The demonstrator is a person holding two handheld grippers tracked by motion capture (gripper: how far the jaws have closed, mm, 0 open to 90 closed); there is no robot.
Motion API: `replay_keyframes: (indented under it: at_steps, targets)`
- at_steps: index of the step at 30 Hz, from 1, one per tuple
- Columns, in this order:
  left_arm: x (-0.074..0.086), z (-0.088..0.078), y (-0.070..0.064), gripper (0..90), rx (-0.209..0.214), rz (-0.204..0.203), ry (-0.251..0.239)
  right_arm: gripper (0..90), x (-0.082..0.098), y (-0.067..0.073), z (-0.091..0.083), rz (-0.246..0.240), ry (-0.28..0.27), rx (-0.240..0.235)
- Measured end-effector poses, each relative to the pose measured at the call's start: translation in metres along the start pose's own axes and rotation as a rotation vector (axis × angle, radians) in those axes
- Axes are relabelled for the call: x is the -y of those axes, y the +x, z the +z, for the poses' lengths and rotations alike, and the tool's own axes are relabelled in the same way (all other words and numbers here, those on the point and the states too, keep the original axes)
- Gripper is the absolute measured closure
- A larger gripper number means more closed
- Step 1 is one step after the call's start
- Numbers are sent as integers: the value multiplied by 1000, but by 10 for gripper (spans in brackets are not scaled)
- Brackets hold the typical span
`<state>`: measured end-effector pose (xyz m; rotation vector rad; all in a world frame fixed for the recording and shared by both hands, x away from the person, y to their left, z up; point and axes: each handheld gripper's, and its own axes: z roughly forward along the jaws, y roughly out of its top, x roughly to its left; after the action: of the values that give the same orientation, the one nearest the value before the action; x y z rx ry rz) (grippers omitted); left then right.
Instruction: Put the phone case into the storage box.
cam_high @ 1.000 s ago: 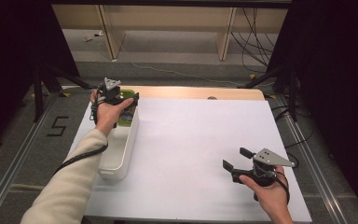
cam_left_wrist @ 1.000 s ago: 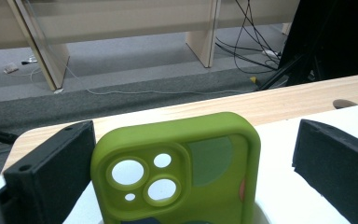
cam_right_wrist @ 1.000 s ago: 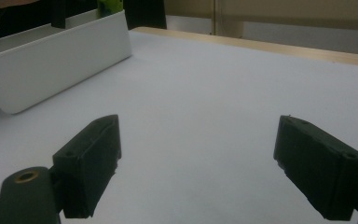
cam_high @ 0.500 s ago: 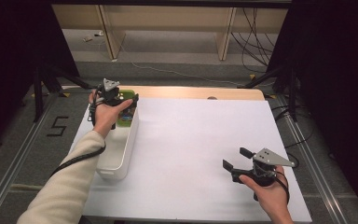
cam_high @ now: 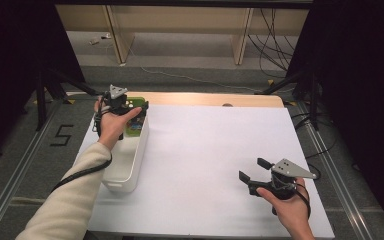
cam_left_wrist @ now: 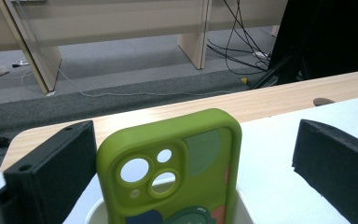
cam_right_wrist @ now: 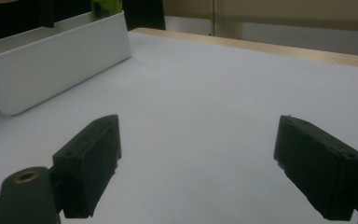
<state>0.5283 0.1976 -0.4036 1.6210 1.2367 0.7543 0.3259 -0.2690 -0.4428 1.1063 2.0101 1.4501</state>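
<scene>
A green phone case (cam_high: 136, 121) with camera holes stands upright at the far end of a long white bin (cam_high: 122, 180) on the table's left side. My left gripper (cam_high: 132, 112) hovers over that end, open. In the left gripper view the phone case (cam_left_wrist: 177, 172) rises between the jaws of the left gripper (cam_left_wrist: 193, 140); the left jaw is close beside it and the right jaw is well clear. My right gripper (cam_high: 251, 169) is open low over the white table (cam_high: 215, 145) at the front right, and in its own view the right gripper (cam_right_wrist: 198, 128) holds nothing.
The bin's wall (cam_right_wrist: 51, 70) lies far left of the right gripper. A bare wooden strip (cam_high: 205, 98) runs along the table's far edge. Beyond it are floor cables (cam_left_wrist: 233, 42) and wooden furniture legs (cam_high: 242, 35). Black stands flank both sides.
</scene>
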Motion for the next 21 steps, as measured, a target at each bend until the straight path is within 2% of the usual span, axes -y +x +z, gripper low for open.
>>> replay_keyframes:
  at_steps: [2, 21]
  targets:
    - [0, -1, 1, 0, -9, 2, -8, 159, 0, 0, 0, 0, 0, -1]
    - [-9, -15, -1, 0, -2, 13, -32, 159, 0, 0, 0, -1, 2, -1]
